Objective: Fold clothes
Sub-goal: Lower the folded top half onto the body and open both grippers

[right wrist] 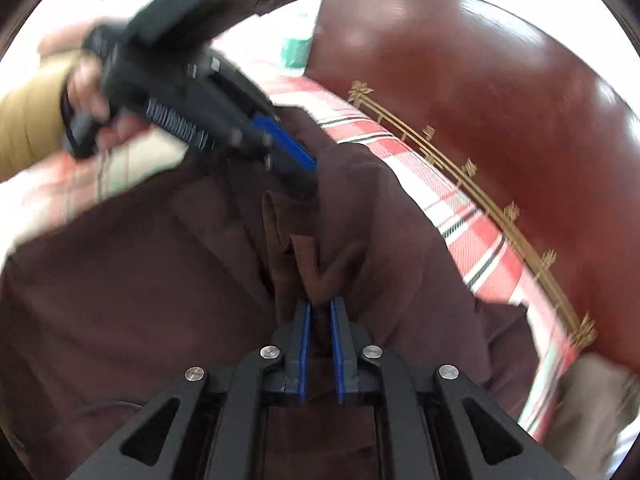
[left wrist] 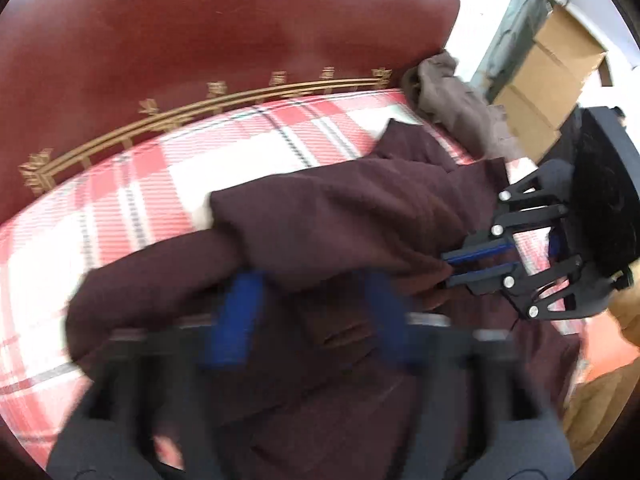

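A dark maroon garment lies bunched on a red and white plaid bedsheet. My left gripper is blurred, its blue fingers apart and pushed under a raised fold of the garment. My right gripper is shut on a pinched ridge of the same garment. In the left wrist view the right gripper grips the cloth at the right. In the right wrist view the left gripper, held by a hand, sits on the garment's far side.
A dark red headboard with gold trim runs behind the bed. A grey-brown garment lies crumpled at the bed's far corner. Cardboard boxes stand beyond the bed. An orange cloth lies at the right.
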